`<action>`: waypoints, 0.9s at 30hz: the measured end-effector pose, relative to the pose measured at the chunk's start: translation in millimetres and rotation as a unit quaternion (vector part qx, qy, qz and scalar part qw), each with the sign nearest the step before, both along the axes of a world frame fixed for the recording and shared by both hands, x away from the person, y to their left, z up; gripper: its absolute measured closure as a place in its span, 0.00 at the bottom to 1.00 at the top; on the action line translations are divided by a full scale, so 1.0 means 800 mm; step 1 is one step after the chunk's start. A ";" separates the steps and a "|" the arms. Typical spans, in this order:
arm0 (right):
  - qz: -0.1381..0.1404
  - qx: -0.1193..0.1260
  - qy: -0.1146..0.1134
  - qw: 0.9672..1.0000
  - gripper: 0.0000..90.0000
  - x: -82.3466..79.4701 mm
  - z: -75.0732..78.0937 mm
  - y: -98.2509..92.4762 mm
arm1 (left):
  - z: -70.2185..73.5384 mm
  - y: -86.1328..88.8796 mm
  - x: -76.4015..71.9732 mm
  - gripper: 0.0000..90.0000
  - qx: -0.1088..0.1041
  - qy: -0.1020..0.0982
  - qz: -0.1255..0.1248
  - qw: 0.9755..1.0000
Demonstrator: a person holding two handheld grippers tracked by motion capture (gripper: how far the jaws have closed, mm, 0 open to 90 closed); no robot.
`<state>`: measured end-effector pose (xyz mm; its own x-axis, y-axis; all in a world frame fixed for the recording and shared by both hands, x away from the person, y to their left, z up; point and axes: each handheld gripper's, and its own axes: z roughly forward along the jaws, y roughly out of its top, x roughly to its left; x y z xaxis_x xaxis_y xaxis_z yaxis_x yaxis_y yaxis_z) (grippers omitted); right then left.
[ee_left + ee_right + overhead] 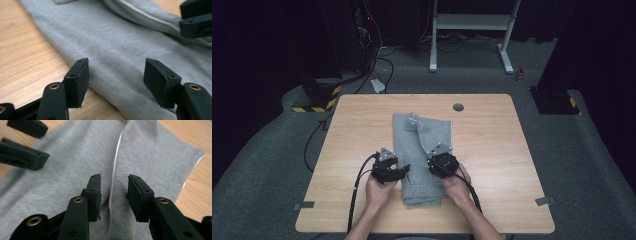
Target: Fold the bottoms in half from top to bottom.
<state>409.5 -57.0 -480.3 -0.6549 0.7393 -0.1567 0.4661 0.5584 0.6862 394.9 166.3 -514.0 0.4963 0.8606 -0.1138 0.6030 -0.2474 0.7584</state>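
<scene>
**Both grippers parted over folded grey garment, nothing gripped**

Forearms come in from the near table edge, one gripper in each hand, both over the near half of the garment (422, 150)

- Garment: grey fleece, folded to a long strip, lying flat on the table (492, 200) roughly centred, long axis running away from the person. Far end has a flap turned over, pale lining showing
- Left gripper (116, 80): jaws stand wide apart, released, no cloth between the pads. They straddle the garment's left edge, one jaw over bare wood, the other over fabric. Reads as lined up to take that edge
- Right gripper (113, 195): jaws apart with a narrower gap, not clamped. A pale seam line runs right between them in the right gripper view, fabric below, pads not pressing on it. Looks aimed at that seam or fold ridge
- Each gripper's view catches the other's jaws at its upper corner, so the two are working close, side by side

Judgement: paired pickup being set up, one grip per side, so the strip can lift or fold evenly. Risk: left pad catching the top layer alone
</scene>
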 end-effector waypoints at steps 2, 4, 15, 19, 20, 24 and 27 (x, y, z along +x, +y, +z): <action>0.002 -0.007 0.007 1.000 0.76 0.006 -0.004 0.000 | -0.006 -0.002 0.002 0.40 0.022 0.002 -0.002 1.000; 0.001 -0.008 0.021 1.000 0.87 0.011 -0.006 -0.005 | -0.011 -0.006 0.002 0.39 0.041 -0.002 -0.004 0.999; -0.028 0.038 0.013 0.999 0.95 0.021 0.006 -0.043 | -0.016 -0.005 -0.002 0.39 0.045 -0.021 -0.004 0.999; -0.067 0.057 0.038 0.995 0.95 0.032 -0.006 -0.075 | -0.016 -0.005 -0.003 0.39 0.045 -0.021 -0.004 0.999; -0.074 0.050 0.047 0.995 0.95 0.034 -0.013 -0.079 | -0.016 -0.005 -0.002 0.38 0.045 -0.021 -0.004 0.999; -0.091 0.059 0.064 0.992 0.88 0.040 -0.030 -0.091 | -0.016 -0.006 -0.003 0.38 0.045 -0.021 -0.003 0.999; -0.095 0.052 0.036 0.993 0.81 0.032 -0.018 -0.088 | -0.016 -0.006 -0.002 0.38 0.046 -0.021 -0.003 0.999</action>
<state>435.3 -127.7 -494.7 -0.5085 0.8605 -0.0311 0.6070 0.3838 0.6959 392.9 161.8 -526.5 0.5042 0.8635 -0.0141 0.5691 -0.3200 0.7574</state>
